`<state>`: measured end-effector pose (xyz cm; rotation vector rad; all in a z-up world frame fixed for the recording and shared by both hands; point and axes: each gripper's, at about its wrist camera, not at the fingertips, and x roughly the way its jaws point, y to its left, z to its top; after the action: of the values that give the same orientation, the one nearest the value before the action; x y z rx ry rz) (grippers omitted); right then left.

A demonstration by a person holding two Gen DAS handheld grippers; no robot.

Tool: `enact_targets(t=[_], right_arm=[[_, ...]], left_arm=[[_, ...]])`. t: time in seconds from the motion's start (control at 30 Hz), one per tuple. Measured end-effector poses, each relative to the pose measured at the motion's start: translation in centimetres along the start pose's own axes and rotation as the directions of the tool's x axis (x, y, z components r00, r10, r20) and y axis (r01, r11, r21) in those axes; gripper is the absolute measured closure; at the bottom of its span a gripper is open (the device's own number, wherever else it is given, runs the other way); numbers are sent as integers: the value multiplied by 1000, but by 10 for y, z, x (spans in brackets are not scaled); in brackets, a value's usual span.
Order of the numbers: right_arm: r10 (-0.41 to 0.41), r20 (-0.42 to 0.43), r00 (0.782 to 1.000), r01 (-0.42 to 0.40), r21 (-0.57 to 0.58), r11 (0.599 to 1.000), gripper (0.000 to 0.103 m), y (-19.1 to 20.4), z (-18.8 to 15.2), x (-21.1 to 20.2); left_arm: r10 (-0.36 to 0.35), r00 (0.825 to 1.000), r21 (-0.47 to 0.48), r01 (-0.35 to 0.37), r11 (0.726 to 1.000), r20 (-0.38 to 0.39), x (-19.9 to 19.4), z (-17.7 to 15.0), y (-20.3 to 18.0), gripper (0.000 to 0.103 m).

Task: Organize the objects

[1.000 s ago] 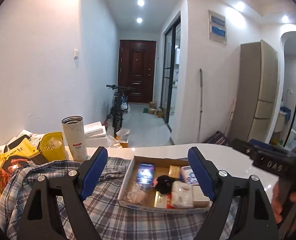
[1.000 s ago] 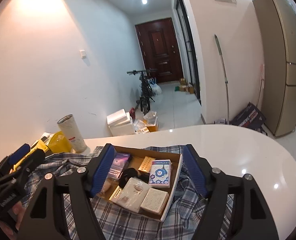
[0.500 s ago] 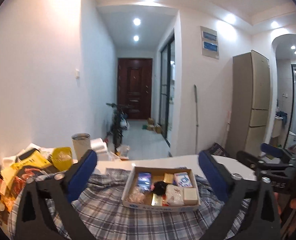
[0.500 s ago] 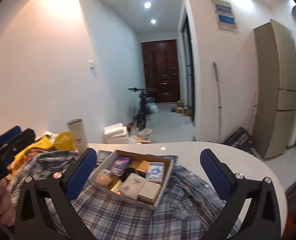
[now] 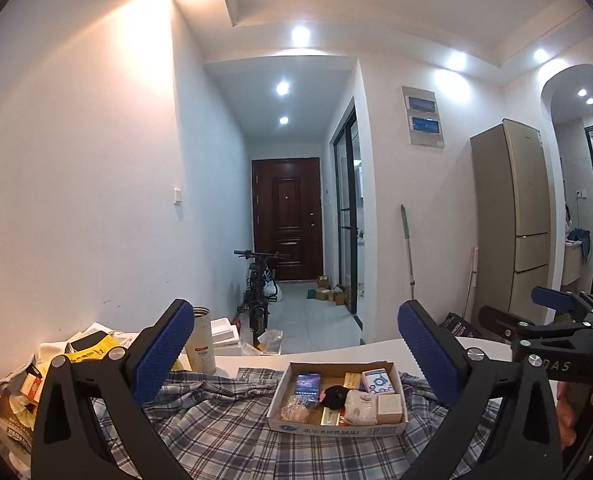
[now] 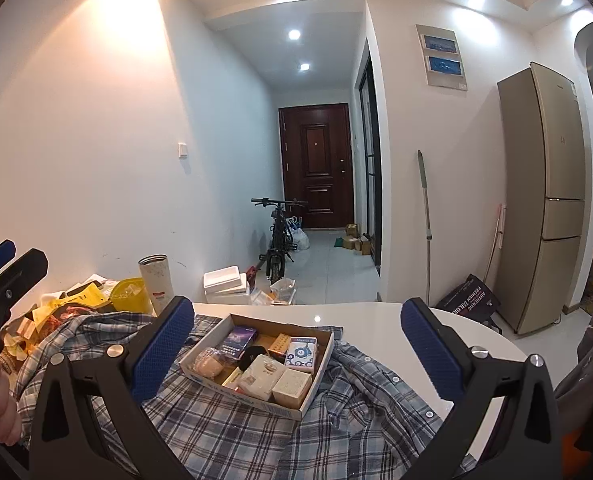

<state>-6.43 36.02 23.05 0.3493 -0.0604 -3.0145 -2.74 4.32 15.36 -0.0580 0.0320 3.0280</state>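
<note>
An open cardboard box of small goods sits on a crumpled plaid shirt. Inside lie a purple-blue packet, a white-and-blue carton, a black item and pale boxes. My left gripper is open, held back from and above the box with nothing between its blue pads. My right gripper is open as well, and empty. Each gripper also shows at the edge of the other's view, held in a person's hand.
The shirt lies on a white rounded table. At the left stand a metal tumbler, a yellow tub and a heap of snack packets. Beyond the table are a hallway, a bicycle and a tall fridge.
Both grippers have opened wide, drawn back from the box and risen. The box now looks smaller and sits lower in both views.
</note>
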Motion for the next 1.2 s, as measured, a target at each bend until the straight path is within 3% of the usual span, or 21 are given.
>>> enact_targets(t=[0.27,0.37,0.6,0.73,0.9,1.2], right_arm=[[-42,91,995,47,-48,998,0,3,-9,-43],[-59,117,991,66,-58,996,0,6,-18,-56],[-26,128,991,39,-103,994,0,14,-47,-67],[-19,110,994,30,-99,995,0,10,-61,-61],[-10,101,995,20,-99,995,0,9,-89,-47],[-21,139,990,31,-66,997,0,5,-120,-34]], left_arm=[[-54,998,-19,55,998,34,-44,-10,-5,0],[-33,999,21,33,999,-6,-41,-23,-11,0],[-53,995,12,54,998,-80,-32,-67,-10,0],[-113,989,15,115,993,-96,-26,-89,-11,0],[-90,994,42,92,995,-61,-25,-110,-17,0],[-32,997,-34,29,999,-77,-9,-141,-2,0]])
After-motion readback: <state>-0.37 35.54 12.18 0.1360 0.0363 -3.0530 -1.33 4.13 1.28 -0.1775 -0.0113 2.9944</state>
